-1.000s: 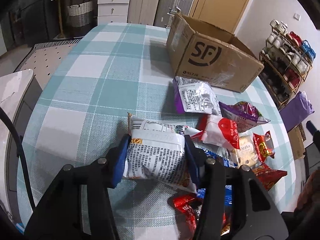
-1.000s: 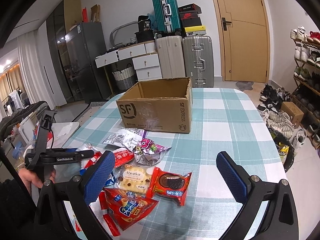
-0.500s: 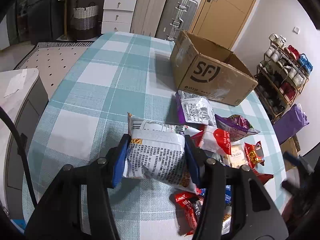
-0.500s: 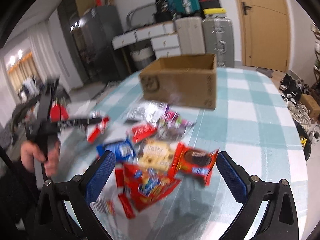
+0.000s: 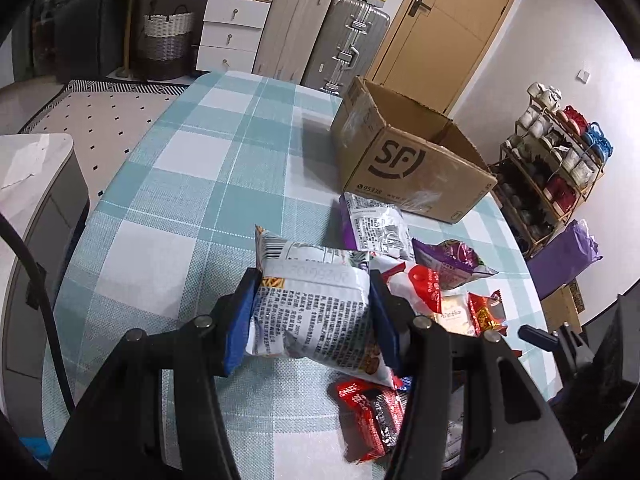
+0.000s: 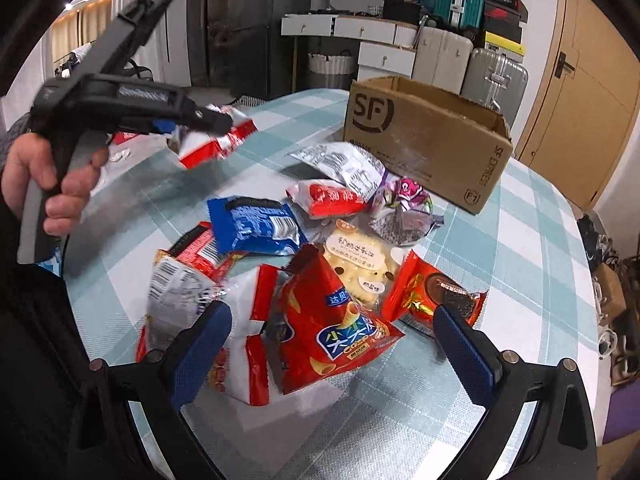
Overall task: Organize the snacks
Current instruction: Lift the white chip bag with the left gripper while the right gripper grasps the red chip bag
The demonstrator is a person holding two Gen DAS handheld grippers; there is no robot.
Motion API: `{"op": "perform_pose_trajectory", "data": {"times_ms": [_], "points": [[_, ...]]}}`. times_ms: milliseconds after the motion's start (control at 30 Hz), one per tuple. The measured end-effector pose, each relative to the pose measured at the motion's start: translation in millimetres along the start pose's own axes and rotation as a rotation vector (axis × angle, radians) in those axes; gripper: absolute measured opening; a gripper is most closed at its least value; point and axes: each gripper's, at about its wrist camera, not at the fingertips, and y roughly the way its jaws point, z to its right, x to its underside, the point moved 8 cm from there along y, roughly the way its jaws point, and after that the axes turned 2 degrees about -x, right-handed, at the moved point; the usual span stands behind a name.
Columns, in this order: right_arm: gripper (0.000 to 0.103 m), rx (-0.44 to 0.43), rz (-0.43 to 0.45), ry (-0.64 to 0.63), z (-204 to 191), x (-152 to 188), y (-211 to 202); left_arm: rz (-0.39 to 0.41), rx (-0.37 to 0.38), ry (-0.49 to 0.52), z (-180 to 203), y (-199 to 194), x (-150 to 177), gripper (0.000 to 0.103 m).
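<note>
Snacks (image 6: 332, 280) lie heaped near the cardboard box (image 5: 412, 164), which stands far right on the table (image 5: 160, 208). Left gripper (image 5: 312, 312) pinches a white packet (image 5: 312, 304): keep it level. Right gripper (image 6: 332, 344), spread wide, should straddle the red pouch (image 6: 328, 328).

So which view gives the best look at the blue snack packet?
The right wrist view: the blue snack packet lies in plain sight among the pile, its whole face visible. The left wrist view hides it almost entirely behind the held white bag and the left claw; only a blue sliver may show.
</note>
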Motion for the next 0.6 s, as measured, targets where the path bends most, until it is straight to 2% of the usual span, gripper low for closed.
{"op": "perform_pose_trajectory", "data": {"times_ms": [67,133,200,233,533,600], "points": [[0.101,-0.014,0.001,0.021,3.3,-0.6,1.6,0.001,0.008,-0.002,-0.1,-1.4,-0.1,0.05],[0.095,-0.024,-0.004,0.027,4.4,-0.5,4.0,0.003,0.013,-0.003,0.5,-3.0,-0.2,0.05],[0.08,-0.039,-0.025,0.028,4.0,1.6,9.5,0.005,0.018,-0.003,1.6,-4.2,-0.6,0.05],[0.078,-0.041,-0.036,0.025,2.1,3.1,11.7,0.005,0.019,-0.003,2.2,-4.6,-0.7,0.05],[0.071,-0.026,-0.059,-0.014,-4.1,5.9,24.2,0.006,0.023,0.005,4.7,-5.6,-0.5,0.05],[0.059,-0.044,-0.075,-0.013,-5.3,7.6,28.4,0.006,0.025,0.004,4.8,-5.6,-0.5,0.05]]}}
